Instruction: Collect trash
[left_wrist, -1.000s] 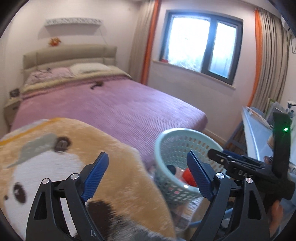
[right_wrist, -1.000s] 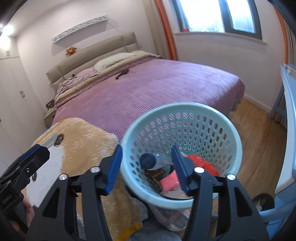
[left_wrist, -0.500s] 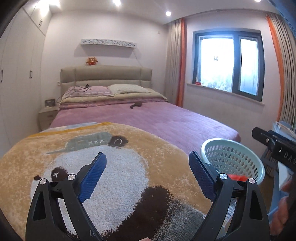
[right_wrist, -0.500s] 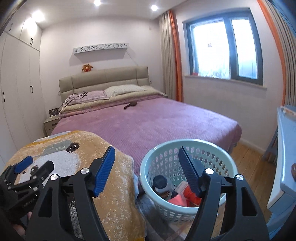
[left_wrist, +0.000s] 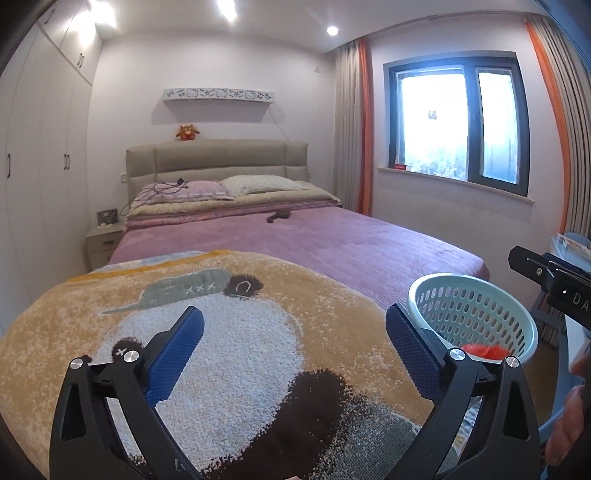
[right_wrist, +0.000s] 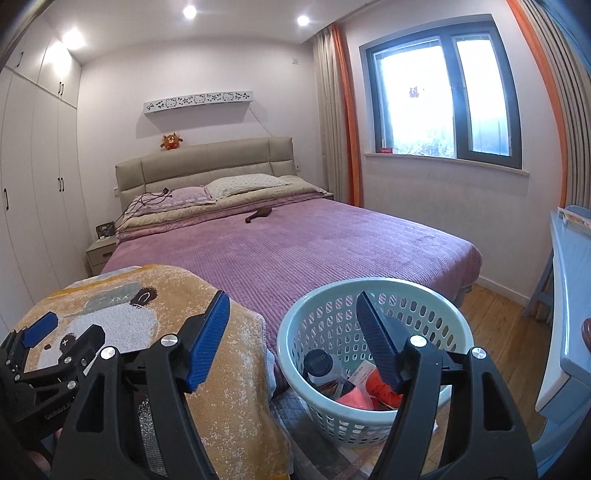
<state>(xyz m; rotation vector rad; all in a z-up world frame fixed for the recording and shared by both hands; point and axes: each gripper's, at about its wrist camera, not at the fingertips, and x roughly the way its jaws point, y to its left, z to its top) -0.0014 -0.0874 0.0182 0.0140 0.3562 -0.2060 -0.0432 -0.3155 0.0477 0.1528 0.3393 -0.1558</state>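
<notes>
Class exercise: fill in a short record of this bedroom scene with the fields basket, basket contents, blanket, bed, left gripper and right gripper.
basket: pale green, perforated, at the bed's foot
basket contents: bottle, red wrapper, other scraps
blanket: panda-patterned, beside the basket
bed: purple cover, small dark object on it
left gripper: open, empty
right gripper: open, empty

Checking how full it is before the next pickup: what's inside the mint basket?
In the basket: a dark-capped bottle, red crumpled plastic, a pink wrapper. The right gripper's finger and the basket wall hide the rest.
</notes>
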